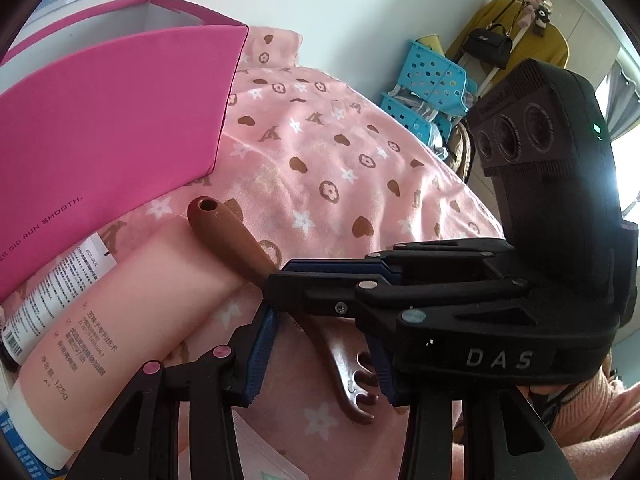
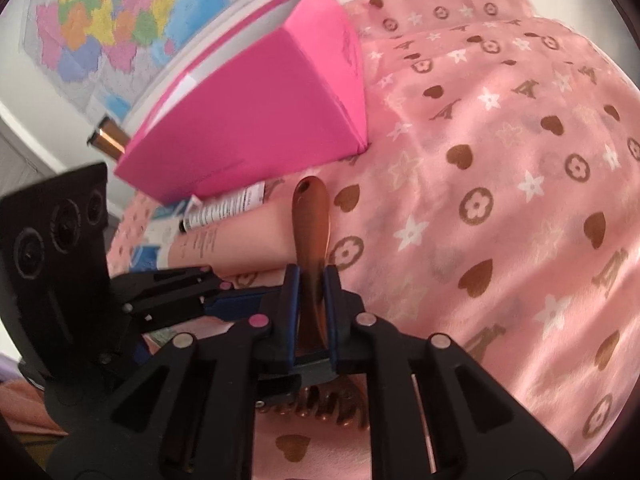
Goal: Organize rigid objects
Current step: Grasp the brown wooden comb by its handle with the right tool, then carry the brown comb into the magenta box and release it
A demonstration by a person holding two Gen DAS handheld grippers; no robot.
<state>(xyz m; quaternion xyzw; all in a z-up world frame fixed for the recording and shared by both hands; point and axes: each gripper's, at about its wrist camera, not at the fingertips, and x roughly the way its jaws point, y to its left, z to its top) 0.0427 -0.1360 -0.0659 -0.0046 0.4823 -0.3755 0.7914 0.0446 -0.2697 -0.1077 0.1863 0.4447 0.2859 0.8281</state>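
Both tilted down over pink blanket [image 2: 500, 160]; right gripper [image 2: 312, 280] clamped on brown comb [image 2: 310, 216] handle, left gripper [image 1: 320, 356] straddling its toothed end, contact unclear; handle pointing toward pink box [image 2: 256, 120], beside tube [image 1: 120, 300]

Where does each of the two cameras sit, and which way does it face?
Left wrist: rides the left gripper, looking down along its fingers at the brown comb, pink tube and pink box; the right gripper crosses in, plus a pink sleeve.
Right wrist: rides the right gripper, shut on the comb's handle, facing the box and a wall map; the left gripper enters from the left.
Shared: comb, tube, box, the heart-print pink cloth, each other's gripper.
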